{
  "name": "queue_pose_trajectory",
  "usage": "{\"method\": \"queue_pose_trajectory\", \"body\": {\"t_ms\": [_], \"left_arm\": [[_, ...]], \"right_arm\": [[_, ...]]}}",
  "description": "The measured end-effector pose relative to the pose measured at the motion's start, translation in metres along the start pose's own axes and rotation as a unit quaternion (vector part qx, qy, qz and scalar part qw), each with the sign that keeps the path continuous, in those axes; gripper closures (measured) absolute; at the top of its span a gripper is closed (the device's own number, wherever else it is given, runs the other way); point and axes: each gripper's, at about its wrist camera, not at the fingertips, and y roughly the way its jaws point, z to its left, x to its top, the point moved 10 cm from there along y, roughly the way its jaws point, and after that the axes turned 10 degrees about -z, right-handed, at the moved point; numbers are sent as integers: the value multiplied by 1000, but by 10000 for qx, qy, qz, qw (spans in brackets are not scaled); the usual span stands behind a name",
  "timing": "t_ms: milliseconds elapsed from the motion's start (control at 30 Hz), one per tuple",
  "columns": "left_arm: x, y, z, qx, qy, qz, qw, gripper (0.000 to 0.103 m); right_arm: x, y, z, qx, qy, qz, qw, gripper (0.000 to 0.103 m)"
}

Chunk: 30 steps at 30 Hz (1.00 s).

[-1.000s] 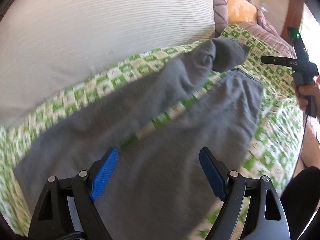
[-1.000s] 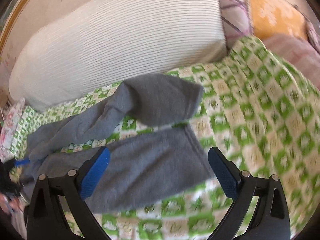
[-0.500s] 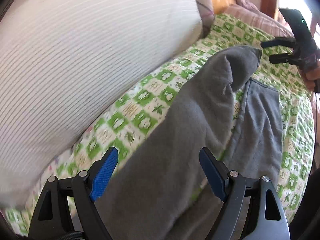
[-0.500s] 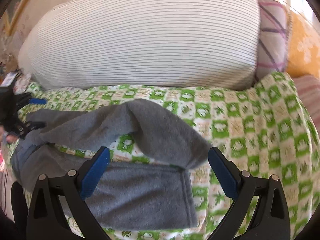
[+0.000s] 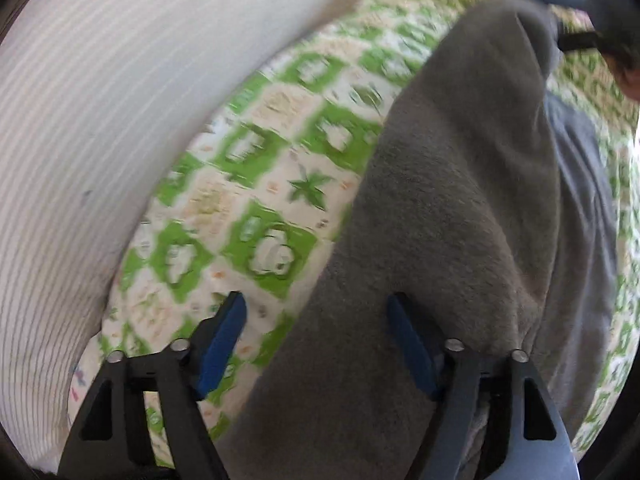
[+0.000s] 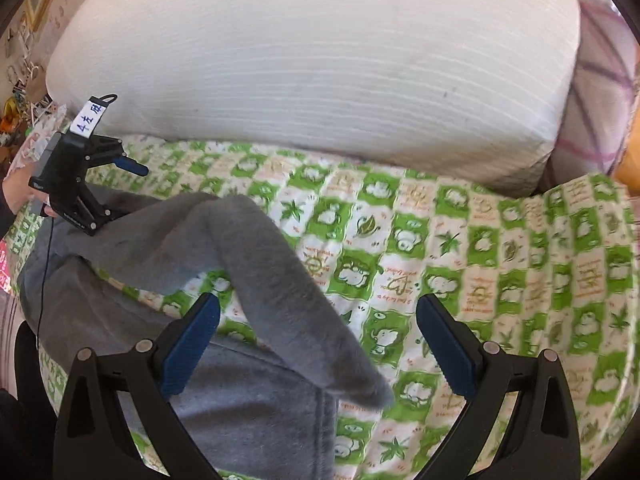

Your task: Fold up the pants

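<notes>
Grey pants (image 5: pixel 460 208) lie on a green-and-white patterned bedspread (image 5: pixel 260 184). The far leg (image 6: pixel 256 264) is bunched and lies askew over the near leg (image 6: pixel 256 404). My left gripper (image 5: pixel 316 320) is open, low over the far edge of the pants near the waist end; it also shows in the right wrist view (image 6: pixel 116 184). My right gripper (image 6: pixel 318 328) is open, straddling the cuff end of the far leg. It shows blurred at the top right of the left wrist view (image 5: pixel 580 24).
A large white striped pillow (image 6: pixel 320 60) lies along the far side of the bed, close to the pants. A pink-lined pillow (image 6: pixel 600 92) and an orange one sit at the right. Clutter (image 6: pixel 16 108) shows beyond the bed's left end.
Both grippers have come lower and closer to the far pant leg. The left has narrowed a little and moved to the pants' far edge. The right now straddles the cuff end.
</notes>
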Motion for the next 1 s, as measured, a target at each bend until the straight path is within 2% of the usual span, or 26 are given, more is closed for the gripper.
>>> {"method": "queue_pose_trajectory", "body": {"t_ms": [33, 67, 100, 133, 167, 233, 400, 500, 600, 733, 833, 1000], "left_arm": [[-1, 1, -2, 0, 16, -2, 10000, 38], [-1, 0, -5, -100, -33, -40, 9999, 49], [-2, -2, -8, -228, -102, -59, 9997, 57], [-3, -6, -10, -320, -172, -103, 9993, 71], [-5, -10, -13, -359, -180, -143, 9991, 87], [-12, -18, -16, -369, -147, -199, 9990, 95], [-25, -52, -30, -448, -288, -587, 9969, 98], [-32, -87, -32, -410, -446, -892, 9942, 98], [-41, -121, -30, -363, -636, -1184, 9903, 98], [-54, -163, -35, -359, -833, -1544, 9838, 98], [-68, -182, -58, -319, -913, -1648, 9816, 99], [-91, -175, -97, -327, -964, -1554, 9826, 100]], "right_arm": [[-3, 7, 0, 22, -3, 91, 10000, 14], [-6, 12, 0, 15, 2, 171, 9999, 31], [-8, 16, -1, -2, 34, 220, 9998, 42], [-10, 18, -2, -27, 88, 244, 9997, 65], [-11, 19, -3, -69, 110, 240, 9996, 80], [-13, 18, -2, -3, 130, 178, 9998, 88], [-9, 3, 0, -47, 43, -99, 9999, 93], [2, -8, 1, -181, 12, -304, 9994, 94], [15, -14, 2, -388, -74, -481, 9981, 94], [35, -22, 17, -399, -220, -864, 9952, 94], [41, -25, 34, -221, -352, -1075, 9933, 94], [21, -16, 44, -400, -746, -984, 9915, 94]]}}
